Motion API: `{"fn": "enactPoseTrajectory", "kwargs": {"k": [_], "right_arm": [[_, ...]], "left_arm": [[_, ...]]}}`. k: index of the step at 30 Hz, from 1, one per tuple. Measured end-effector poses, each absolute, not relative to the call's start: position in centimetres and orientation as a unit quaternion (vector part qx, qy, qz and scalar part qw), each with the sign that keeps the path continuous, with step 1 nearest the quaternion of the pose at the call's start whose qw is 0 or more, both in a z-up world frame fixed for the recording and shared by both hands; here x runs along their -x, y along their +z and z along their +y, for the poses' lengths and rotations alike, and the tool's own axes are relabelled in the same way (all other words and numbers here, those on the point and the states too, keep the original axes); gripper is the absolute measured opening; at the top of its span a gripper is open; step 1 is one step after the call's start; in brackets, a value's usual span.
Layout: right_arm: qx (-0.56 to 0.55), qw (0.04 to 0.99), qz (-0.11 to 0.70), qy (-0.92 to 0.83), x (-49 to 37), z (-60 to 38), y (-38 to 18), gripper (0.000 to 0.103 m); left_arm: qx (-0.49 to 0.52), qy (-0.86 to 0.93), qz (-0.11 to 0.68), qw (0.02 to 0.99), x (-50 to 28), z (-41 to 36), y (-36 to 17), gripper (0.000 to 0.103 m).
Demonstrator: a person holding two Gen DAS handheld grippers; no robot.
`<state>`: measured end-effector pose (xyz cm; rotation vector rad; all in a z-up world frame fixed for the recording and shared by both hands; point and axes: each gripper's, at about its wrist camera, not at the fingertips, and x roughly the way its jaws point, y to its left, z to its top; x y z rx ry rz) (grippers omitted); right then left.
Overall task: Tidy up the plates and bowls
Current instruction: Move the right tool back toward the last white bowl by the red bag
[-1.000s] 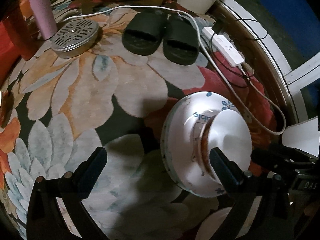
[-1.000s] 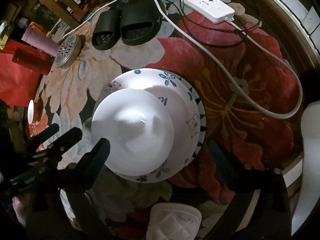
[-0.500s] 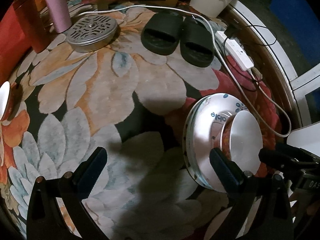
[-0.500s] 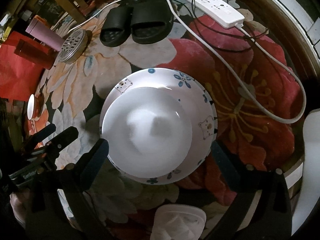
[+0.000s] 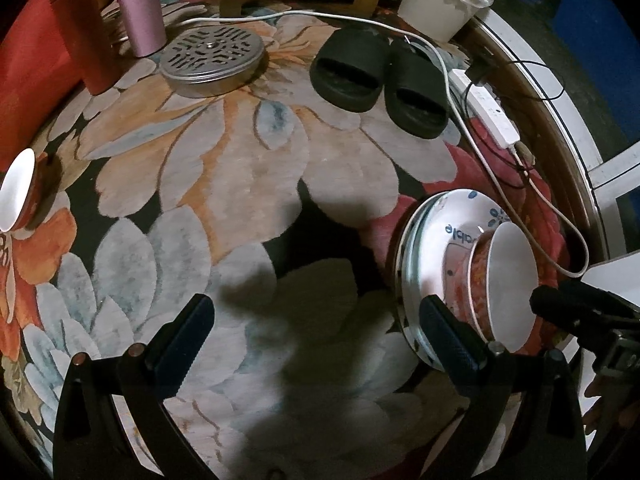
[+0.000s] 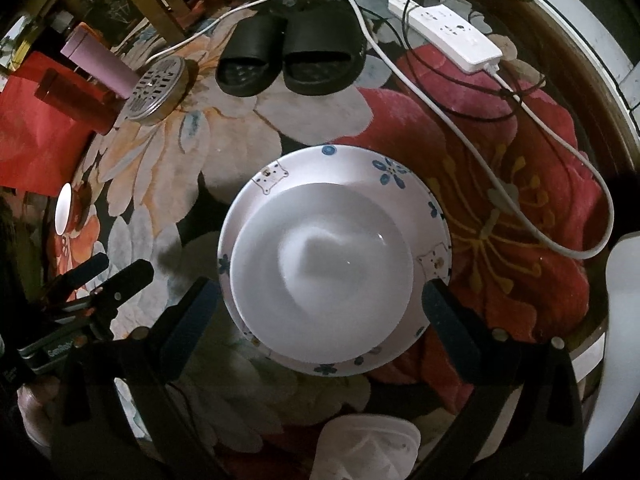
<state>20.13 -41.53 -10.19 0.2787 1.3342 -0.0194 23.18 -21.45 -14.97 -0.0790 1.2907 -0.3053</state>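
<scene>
White bowl (image 6: 320,276) w/ red-patterned outside is sitting in the plate stack (image 6: 416,196), roughly centred, rim inside the top plate's rim all round. Stack is lying on the floral rug (image 5: 248,184), toward its red-flower side; from the left wrist view at least 2 plate rims are showing, exact count can't tell. Top plate is carrying blue flowers & small bear prints.

Right gripper (image 6: 320,304) is hovering over the bowl, jaws wide open, one on each side of the stack, gripping nothing. Left gripper (image 5: 316,336) is sitting left of the stack, jaws also spread & empty; its right jaw is overlapping the stack's near edge in view, contact can't tell.

Open rug is lying left of the stack. A 2nd bowl (image 5: 18,192) is resting at the far left rug edge.

Farther out: 2 black slippers (image 5: 376,76), 1 round perforated metal lid (image 5: 212,56), 1 pink tumbler (image 5: 140,4), 1 red tumbler (image 5: 86,36), 1 white power strip (image 6: 448,36) w/ white cable (image 6: 560,148) curving just right of the stack, 1 white bucket (image 5: 444,0). Crumpled white item (image 6: 368,448) is lying near the stack's close edge.
</scene>
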Motion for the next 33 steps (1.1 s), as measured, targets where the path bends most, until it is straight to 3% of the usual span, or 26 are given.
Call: {"fn": "enactPoseTrajectory", "kwargs": {"k": [33], "right_arm": [[-0.111, 0.78, 0.616, 0.013, -20.6, -37.1, -10.1, 0.103]], "left_arm": [[0.045, -0.11, 0.601, 0.79, -22.5, -16.2, -14.9, 0.102]]}}
